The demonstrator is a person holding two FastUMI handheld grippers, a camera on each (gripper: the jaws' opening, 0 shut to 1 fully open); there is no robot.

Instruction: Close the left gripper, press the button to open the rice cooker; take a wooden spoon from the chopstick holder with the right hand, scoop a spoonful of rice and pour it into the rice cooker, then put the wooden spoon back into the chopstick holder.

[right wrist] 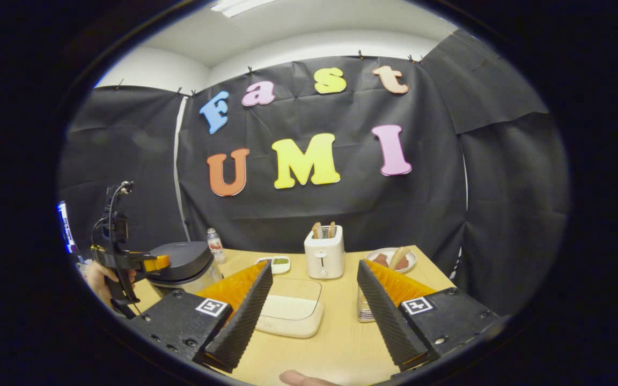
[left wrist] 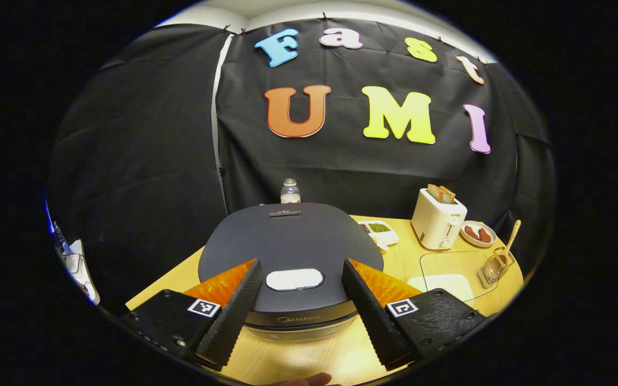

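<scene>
The left hand-held gripper (left wrist: 301,289) hangs with jaws wide above the closed rice cooker (left wrist: 287,241), its fingers flanking the white button (left wrist: 294,279) without touching. The cooker sits near the table's (left wrist: 341,354) front left edge. The right hand-held gripper (right wrist: 314,300) is also wide, over open table before a lidded rice container (right wrist: 290,313). The wooden spoon (left wrist: 512,236) stands in the chopstick holder (left wrist: 494,268) near the right edge, beside a toaster (left wrist: 438,225). Black cloth walls the booth.

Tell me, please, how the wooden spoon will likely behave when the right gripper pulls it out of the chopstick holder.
The wooden spoon looks thin and rigid, so it is probably light and will not bend. It leans in the wire chopstick holder, so it may pivot between the fingers if gripped near its end. The holder also looks light and could tip or lift along with it.
</scene>
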